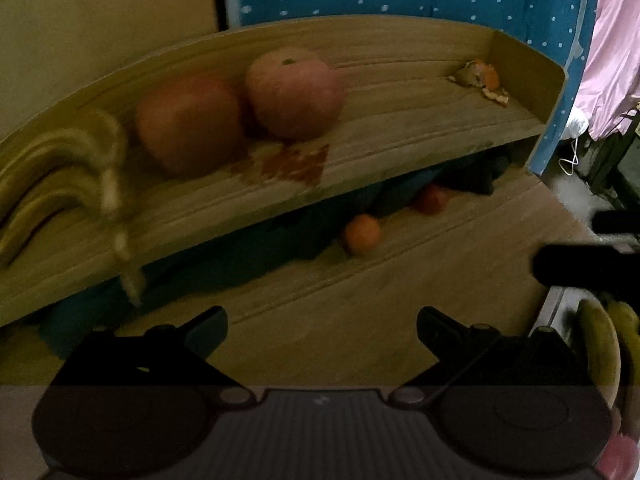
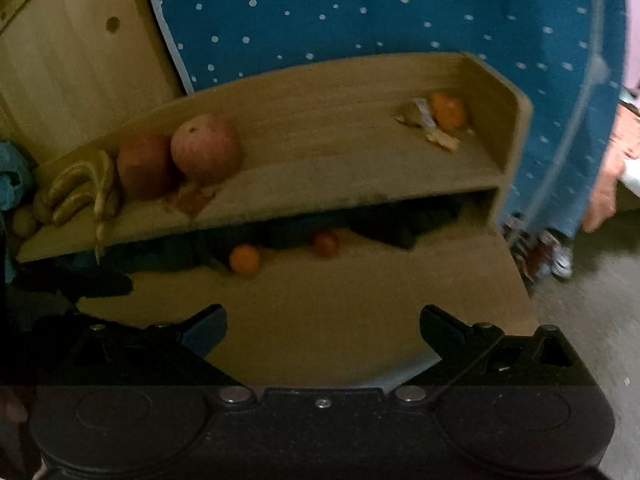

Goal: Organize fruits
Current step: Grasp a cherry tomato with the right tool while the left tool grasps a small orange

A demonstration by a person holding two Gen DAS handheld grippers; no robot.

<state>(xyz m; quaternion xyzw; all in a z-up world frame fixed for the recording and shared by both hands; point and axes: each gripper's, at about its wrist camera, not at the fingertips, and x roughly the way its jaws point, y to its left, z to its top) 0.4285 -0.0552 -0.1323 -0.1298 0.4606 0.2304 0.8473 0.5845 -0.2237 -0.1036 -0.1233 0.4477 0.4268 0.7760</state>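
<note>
Shelf [image 2: 320, 184] w/ apples [image 2: 206, 152], bananas [image 2: 80, 192]; both grippers' fingers apart, empty.

- The shelf [image 2: 340, 160] and worktop [image 2: 320, 300] are matt, grained wood.
- The dotted blue curtain [image 2: 380, 12] is soft cloth.
- Both apples [image 1: 294, 94] have smooth skin.
- Each claw [image 2: 323, 330] is matt black plastic.

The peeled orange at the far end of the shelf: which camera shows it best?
The right wrist view. There the peeled orange sits nearer the middle, its round fruit clear beside loose peel scraps on the wooden shelf. The left wrist view shows it smaller, near the shelf's end wall, mostly as ragged peel.
</note>
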